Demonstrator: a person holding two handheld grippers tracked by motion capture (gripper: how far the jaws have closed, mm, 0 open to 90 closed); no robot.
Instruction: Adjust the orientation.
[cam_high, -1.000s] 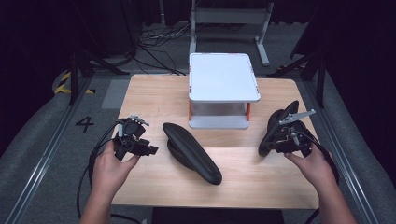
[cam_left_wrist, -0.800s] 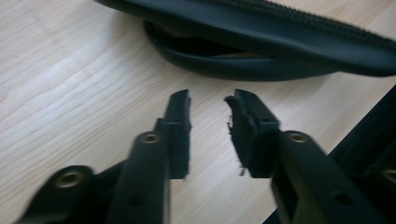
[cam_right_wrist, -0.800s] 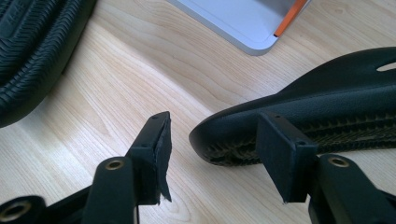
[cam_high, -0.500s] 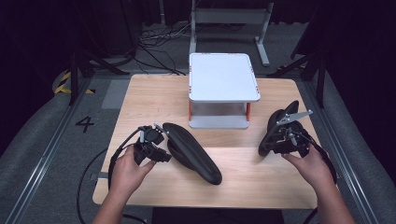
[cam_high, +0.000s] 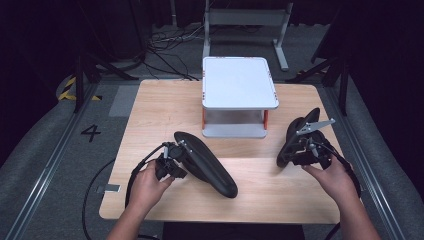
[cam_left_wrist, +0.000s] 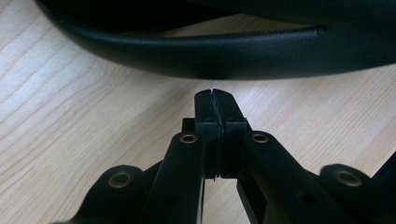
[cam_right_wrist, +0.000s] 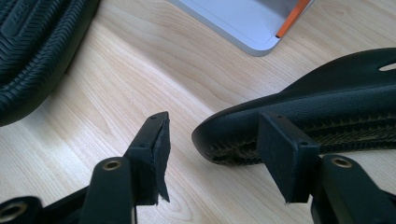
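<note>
Two black shoes lie on the wooden table (cam_high: 280, 195). The left shoe (cam_high: 207, 162) lies diagonally near the middle. My left gripper (cam_high: 172, 162) sits right against that shoe's left side. In the left gripper view its jaws (cam_left_wrist: 215, 100) have just been closing and now meet with nothing between them, their tips just short of the left shoe's rim (cam_left_wrist: 210, 51). The right shoe (cam_high: 300, 125) lies on its side. My right gripper (cam_high: 299, 150) stands open at the toe of the right shoe (cam_right_wrist: 336, 88). Its pads (cam_right_wrist: 161, 140) do not press on the shoe.
A white two-level rack (cam_high: 240, 82) with orange posts stands at the back middle of the table; its base corner (cam_right_wrist: 243, 18) appears in the right gripper view. The left shoe's ribbed sole (cam_right_wrist: 32, 46) is at that view's top left. Bare wood lies along the front edge.
My left hand has moved right and down from the table's left edge to the left shoe, and its jaws have closed. The right hand and right shoe have stayed put.
</note>
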